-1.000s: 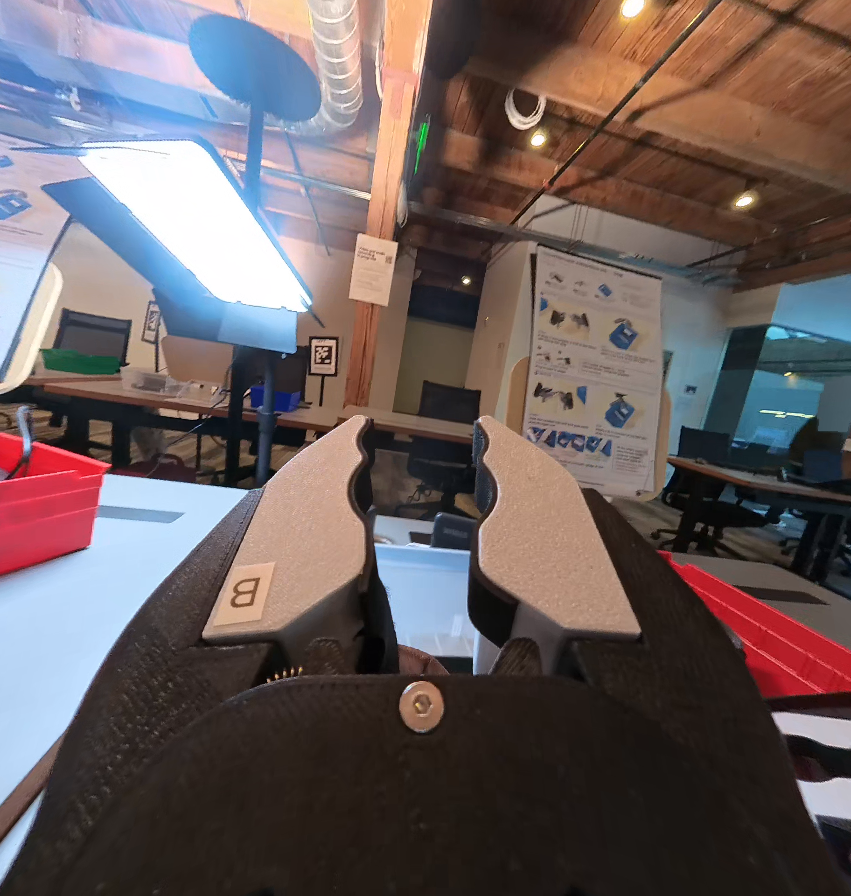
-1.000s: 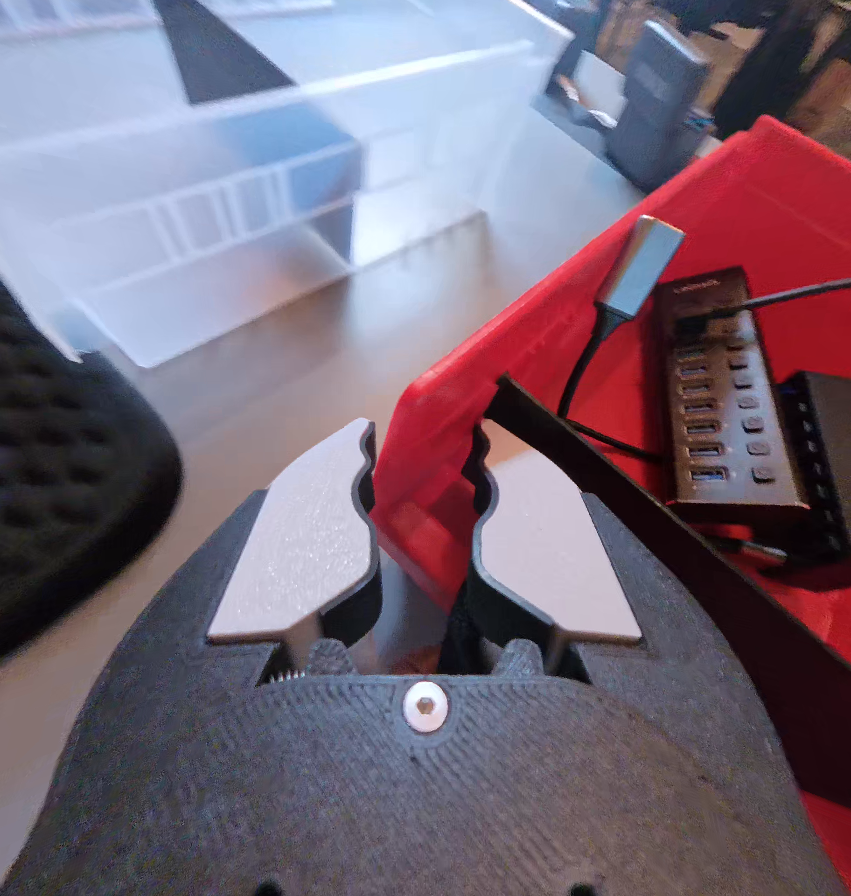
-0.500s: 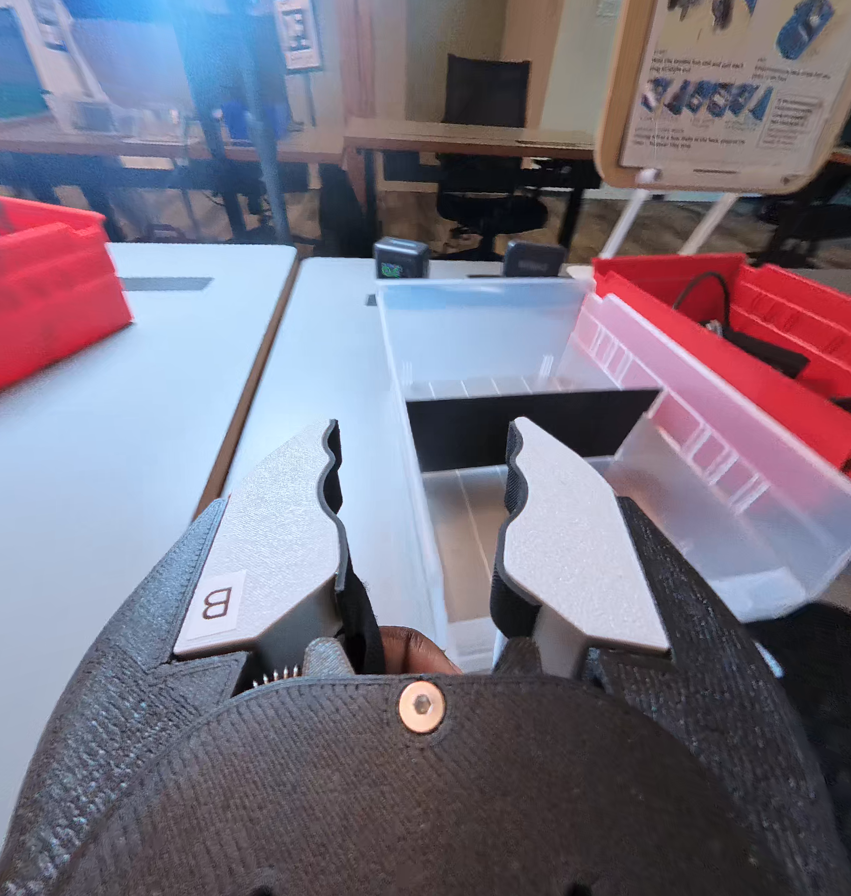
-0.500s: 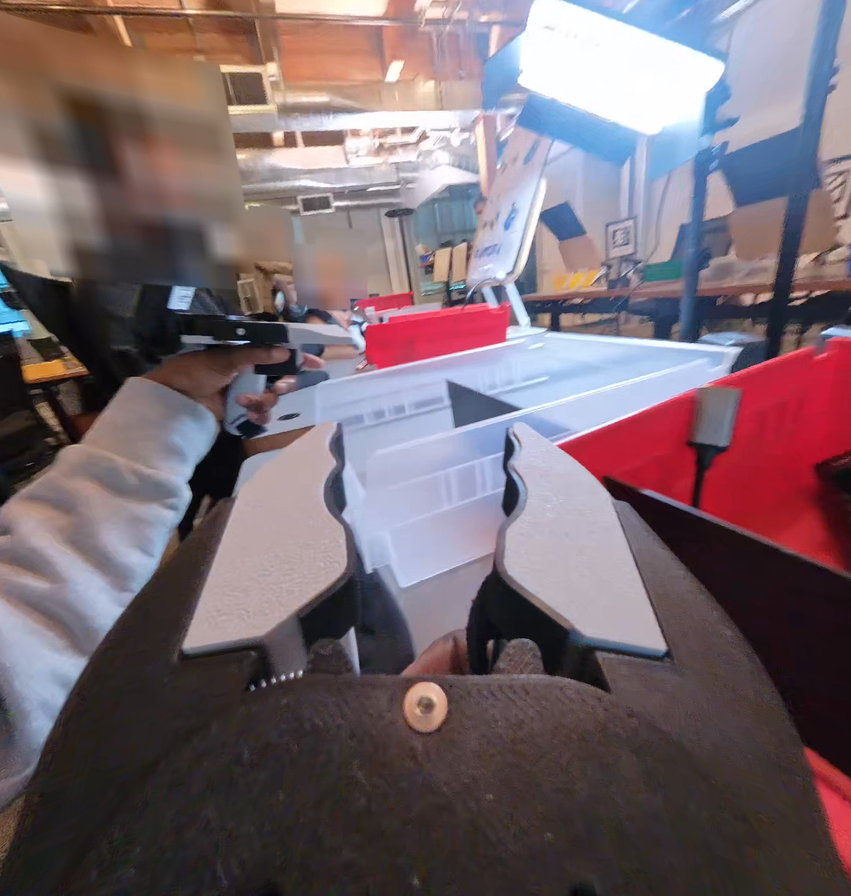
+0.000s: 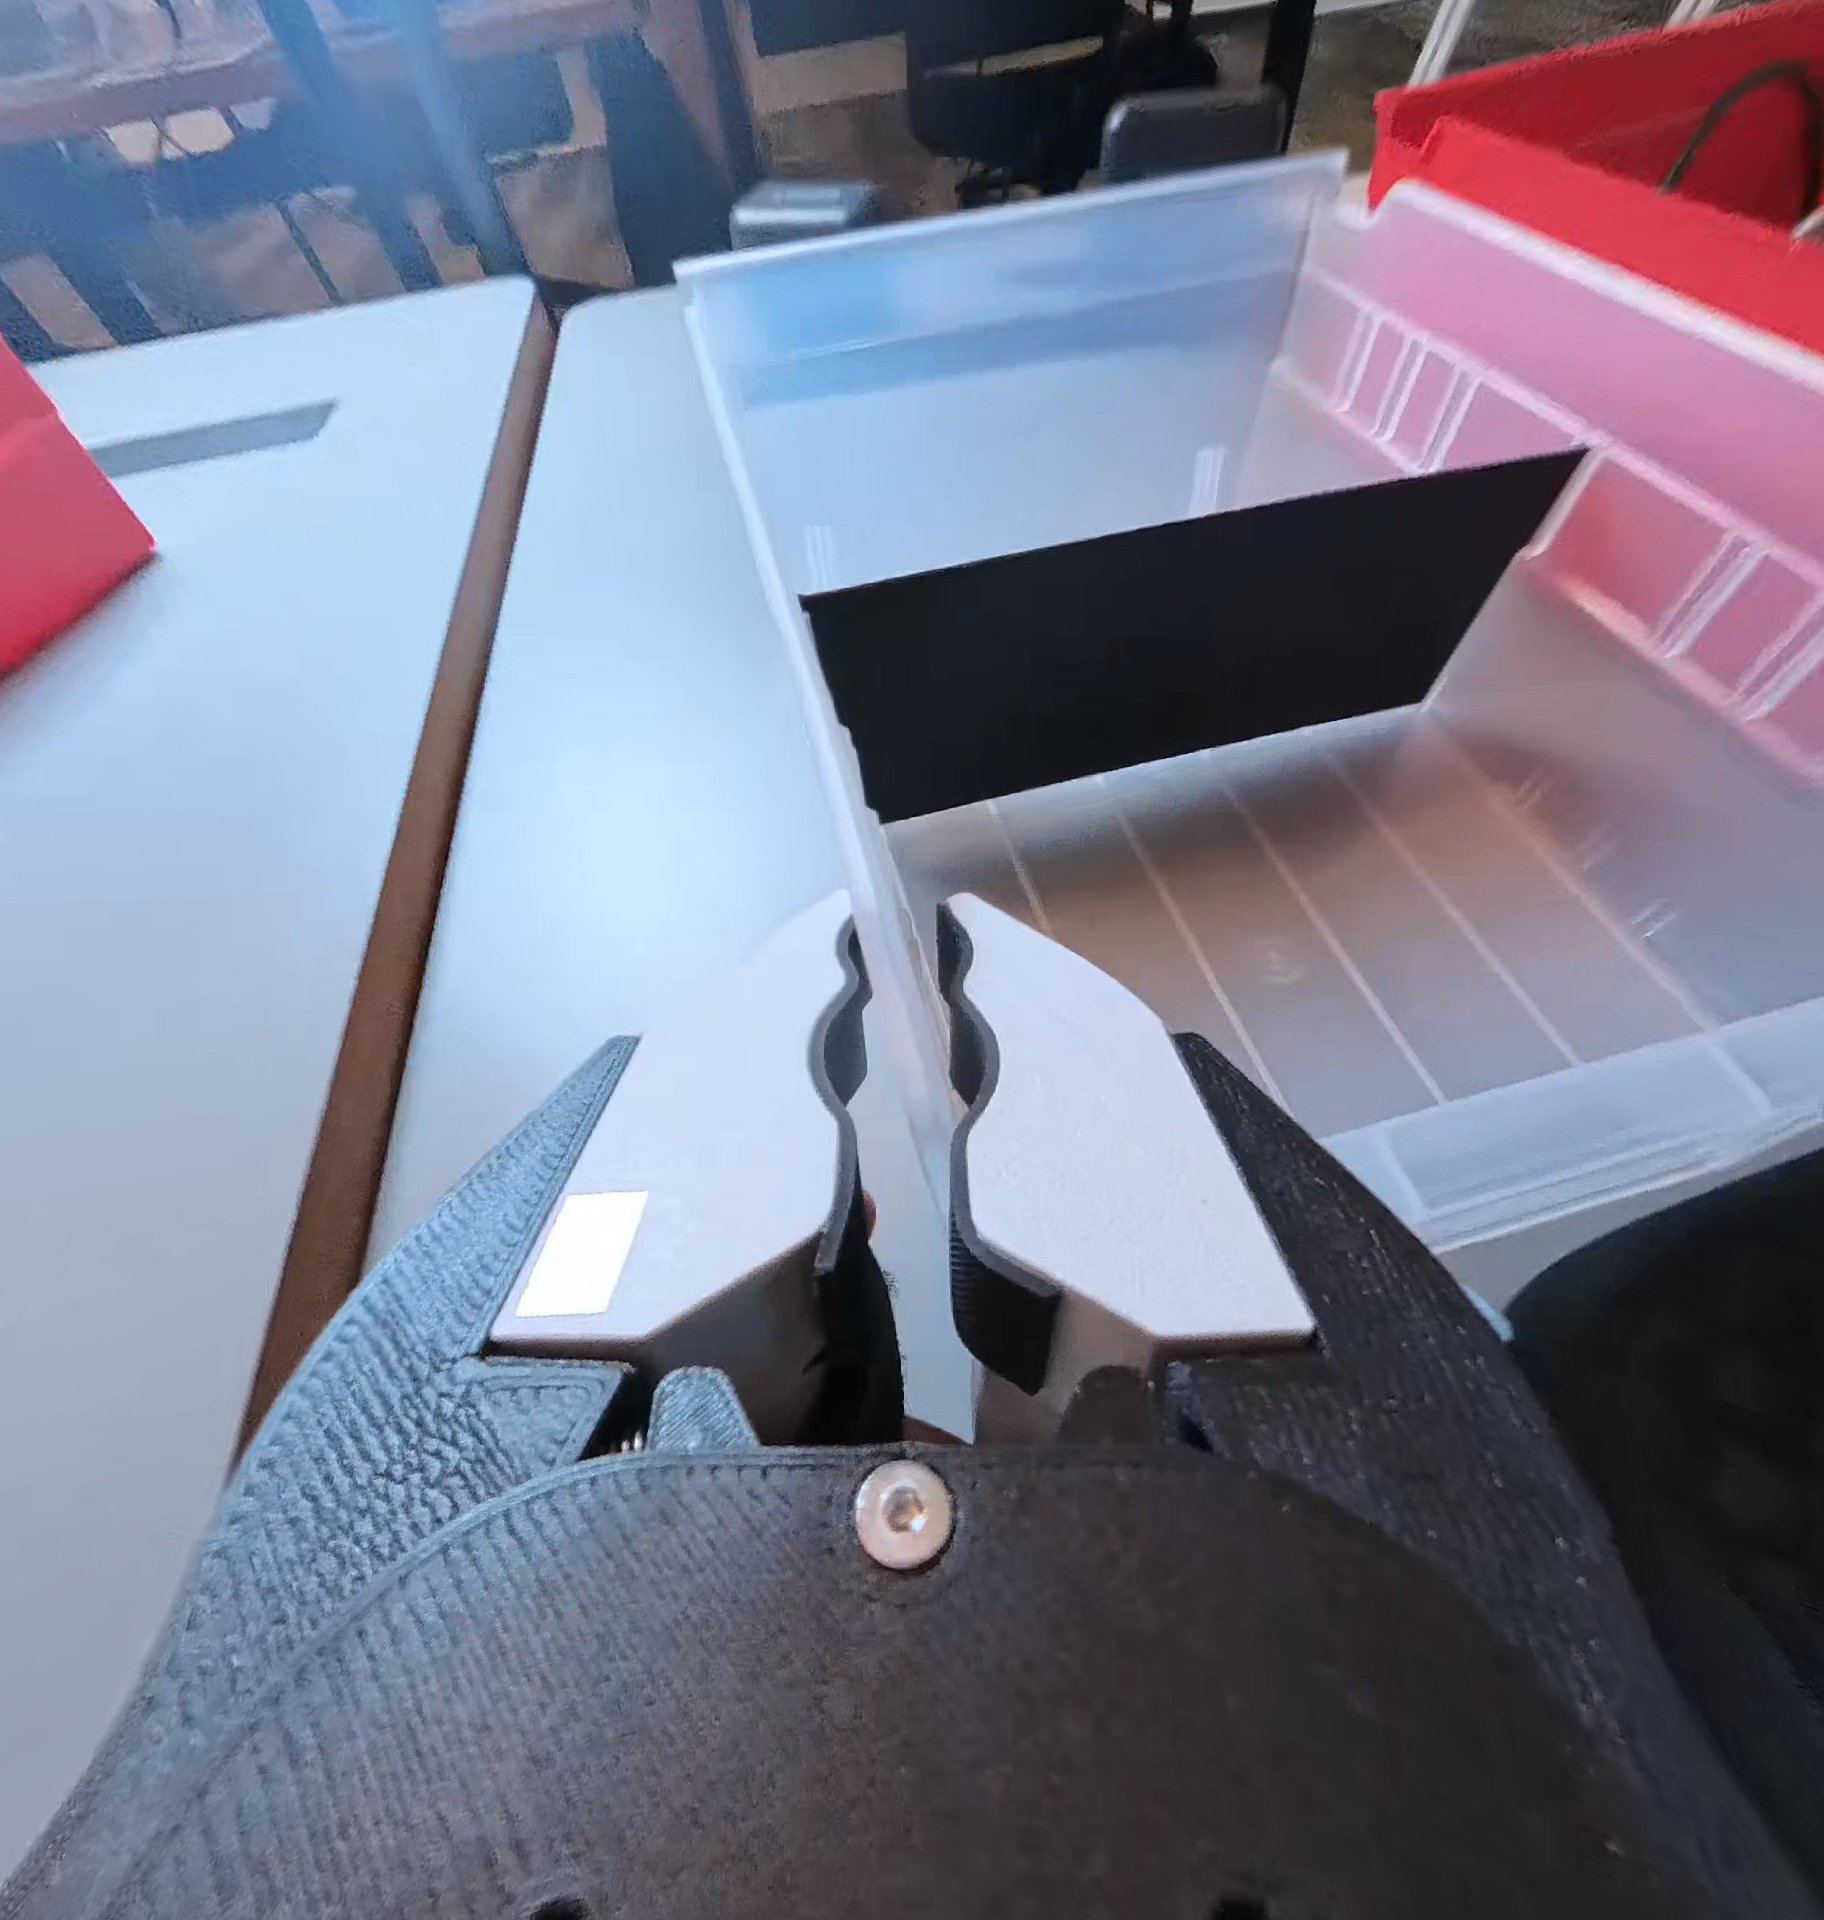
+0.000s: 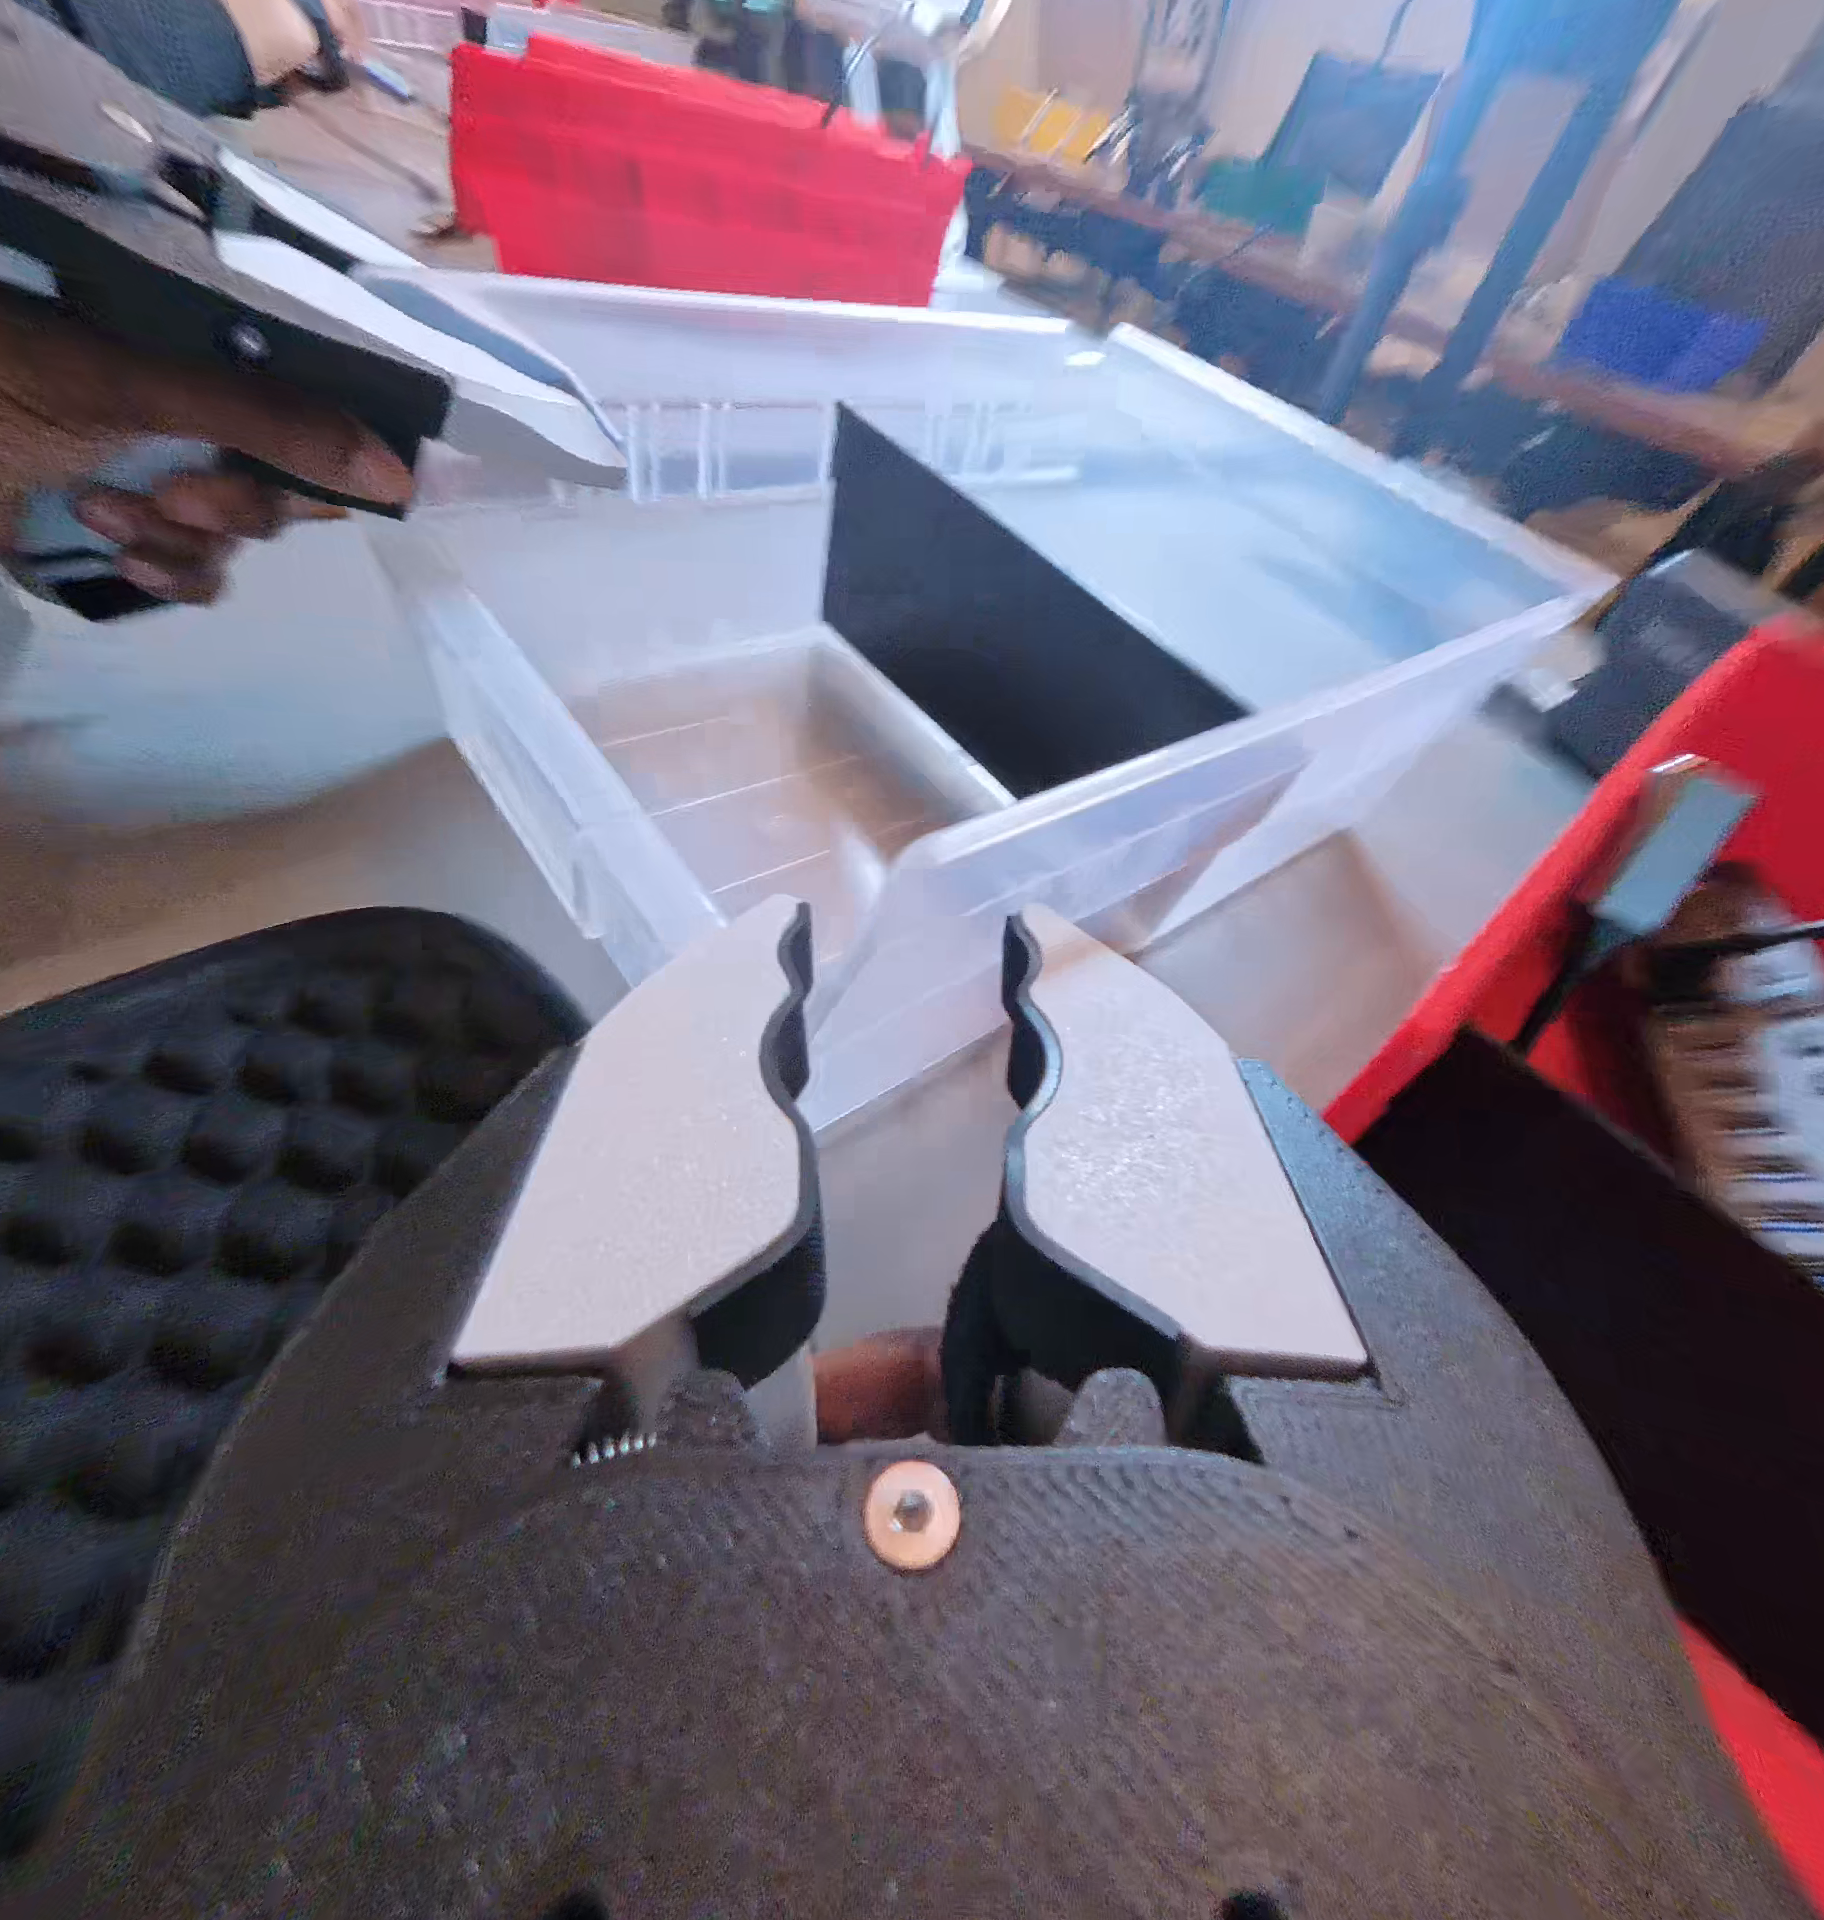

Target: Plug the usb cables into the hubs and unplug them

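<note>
The task's dark multi-port USB hub (image 6: 1765,1101) lies in the red plastic bin (image 6: 1718,748) at three o'clock in the right wrist view, blurred, with a thin black cable (image 6: 1801,932) running to its far end. A grey metal plug block (image 6: 1666,857) on a black lead stands just beside it against the bin's inner wall, and a black divider panel (image 6: 1573,1247) crosses the bin nearer the camera. Neither gripper touches the hub or the cables.

The right gripper (image 6: 906,940) hovers at the near right corner of the clear frosted plastic bin (image 6: 1147,821), its grey fingers well apart with the bin's corner showing between them; whether they touch the plastic cannot be told. A black flat divider (image 6: 981,623) splits this clear bin into a near and a far compartment.

In the left wrist view the left gripper (image 5: 895,940) straddles the clear bin's (image 5: 1573,935) left side wall, fingers drawn close on either side of the wall and seemingly clamping it. The same divider (image 5: 1147,644) lies at twelve o'clock, the red bin (image 5: 1614,156) at two o'clock.

In the right wrist view, at ten o'clock, a person's hand (image 6: 139,468) holds the left gripper's handle. A black dimpled pad (image 6: 160,1195) sits at eight o'clock on the pale grey tabletop (image 5: 212,831), and a second red bin (image 6: 700,197) stands at twelve o'clock.
</note>
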Available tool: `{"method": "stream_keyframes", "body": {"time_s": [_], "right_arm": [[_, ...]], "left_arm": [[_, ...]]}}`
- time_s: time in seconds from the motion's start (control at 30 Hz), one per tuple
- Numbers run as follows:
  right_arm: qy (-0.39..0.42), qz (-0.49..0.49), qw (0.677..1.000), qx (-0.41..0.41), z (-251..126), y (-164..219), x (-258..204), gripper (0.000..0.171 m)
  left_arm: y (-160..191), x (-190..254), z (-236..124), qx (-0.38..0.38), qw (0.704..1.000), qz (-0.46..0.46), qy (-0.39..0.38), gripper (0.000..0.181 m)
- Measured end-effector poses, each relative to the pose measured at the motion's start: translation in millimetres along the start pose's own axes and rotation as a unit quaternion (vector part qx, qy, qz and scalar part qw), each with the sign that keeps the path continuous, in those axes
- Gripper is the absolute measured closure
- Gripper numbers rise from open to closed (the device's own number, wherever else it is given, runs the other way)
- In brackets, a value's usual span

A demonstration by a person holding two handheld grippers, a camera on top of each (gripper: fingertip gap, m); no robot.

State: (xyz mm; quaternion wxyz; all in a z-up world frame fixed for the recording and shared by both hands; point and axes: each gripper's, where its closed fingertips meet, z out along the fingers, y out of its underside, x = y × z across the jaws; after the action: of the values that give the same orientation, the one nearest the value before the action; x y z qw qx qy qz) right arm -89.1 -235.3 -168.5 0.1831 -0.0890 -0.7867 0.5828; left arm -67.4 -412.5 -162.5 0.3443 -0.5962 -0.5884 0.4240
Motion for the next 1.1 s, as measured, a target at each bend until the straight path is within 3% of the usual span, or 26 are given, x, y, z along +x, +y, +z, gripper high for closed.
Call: {"method": "stream_keyframes", "body": {"time_s": [0.07, 0.17, 0.33, 0.43, 0.53, 0.87, 1.0, 1.1], "right_arm": [[0.044, -0.048, 0.997, 0.044, -9, -18, 12, 0.143], [0.044, -0.038, 0.993, 0.103, -25, -48, 24, 0.144], [0.115, -0.113, 0.963, 0.217, -79, -105, 60, 0.147], [0.185, -0.152, 0.942, 0.237, -119, -116, 100, 0.152], [0.244, -0.148, 0.931, 0.228, -167, -104, 146, 0.155], [0.44, -0.069, 0.88, 0.164, -349, -10, 260, 0.163], [0.495, -0.045, 0.858, 0.127, -398, 25, 297, 0.165], [0.5, -0.023, 0.861, 0.088, -411, 57, 313, 0.166]], "left_arm": [[-28, 5, -13, 0.031, 0.999, 0.008, -0.013, 0.17], [-69, 13, -43, 0.083, 0.995, 0.033, -0.049, 0.169], [-160, 53, -92, 0.269, 0.959, 0.041, -0.084, 0.17], [-201, 98, -95, 0.36, 0.929, 0.028, -0.078, 0.17], [-221, 156, -75, 0.398, 0.916, 0.007, -0.051, 0.171], [-231, 382, 18, 0.341, 0.923, -0.064, 0.165, 0.166], [-204, 453, 50, 0.259, 0.938, -0.059, 0.221, 0.16], [-176, 486, 69, 0.199, 0.946, -0.06, 0.25, 0.155]]}}
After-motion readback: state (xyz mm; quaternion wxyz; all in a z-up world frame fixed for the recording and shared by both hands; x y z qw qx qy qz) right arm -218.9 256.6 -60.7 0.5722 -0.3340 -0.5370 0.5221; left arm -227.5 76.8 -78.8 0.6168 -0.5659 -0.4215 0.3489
